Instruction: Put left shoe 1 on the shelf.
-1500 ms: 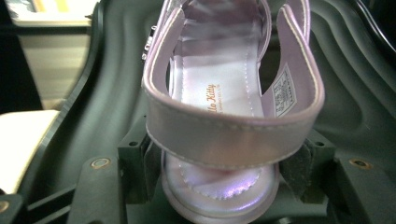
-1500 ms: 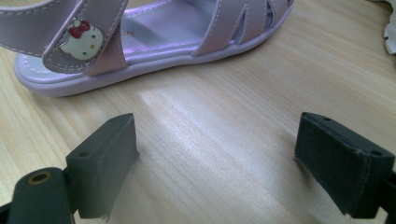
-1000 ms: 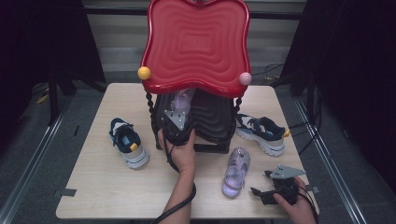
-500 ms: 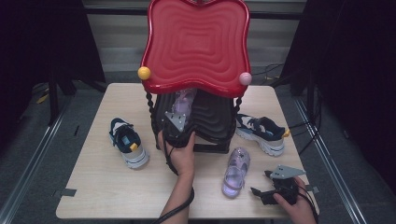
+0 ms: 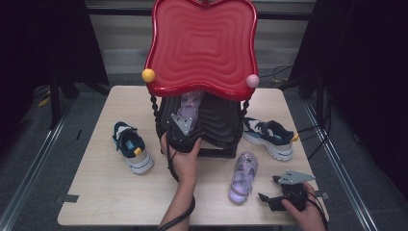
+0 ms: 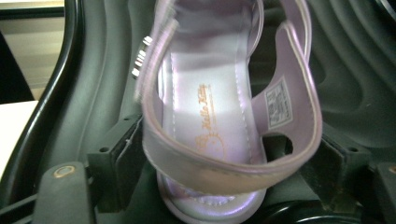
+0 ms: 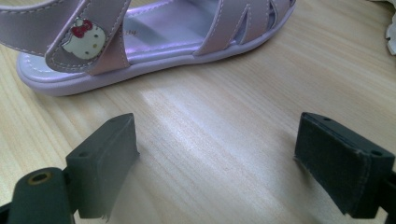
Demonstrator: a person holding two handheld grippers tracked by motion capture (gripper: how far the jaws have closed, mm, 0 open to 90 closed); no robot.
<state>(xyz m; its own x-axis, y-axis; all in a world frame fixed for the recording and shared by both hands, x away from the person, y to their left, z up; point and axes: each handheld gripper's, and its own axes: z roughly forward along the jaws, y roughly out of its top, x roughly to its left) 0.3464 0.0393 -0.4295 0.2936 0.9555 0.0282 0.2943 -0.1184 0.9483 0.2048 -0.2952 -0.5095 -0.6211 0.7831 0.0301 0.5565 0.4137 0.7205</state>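
Observation:
A pale purple sandal (image 5: pixel 188 107) lies heel-first between the jaws of my left gripper (image 5: pixel 182 129), under the red top of a rack. In the left gripper view the sandal (image 6: pixel 210 107) rests against the rack's black ridged shelf (image 6: pixel 355 79), and my left gripper (image 6: pixel 222 163) is shut on its heel strap from both sides. The matching sandal (image 5: pixel 242 178) lies on the table at the front right. My right gripper (image 5: pixel 270 197) stands open just right of it. In the right gripper view that sandal (image 7: pixel 154 42) lies beyond the open right gripper (image 7: pixel 217 149), with bare wood between the jaws.
The rack has a wavy red top (image 5: pixel 202 45) on twisted black posts over a black ridged shelf (image 5: pixel 219 120). A navy and white sneaker (image 5: pixel 131 147) lies left of the rack and another (image 5: pixel 269 136) to its right. The wooden table (image 5: pixel 96 192) has dark floor around it.
My left gripper has pushed the purple sandal slightly farther in under the red top. The right gripper has stayed where it was.

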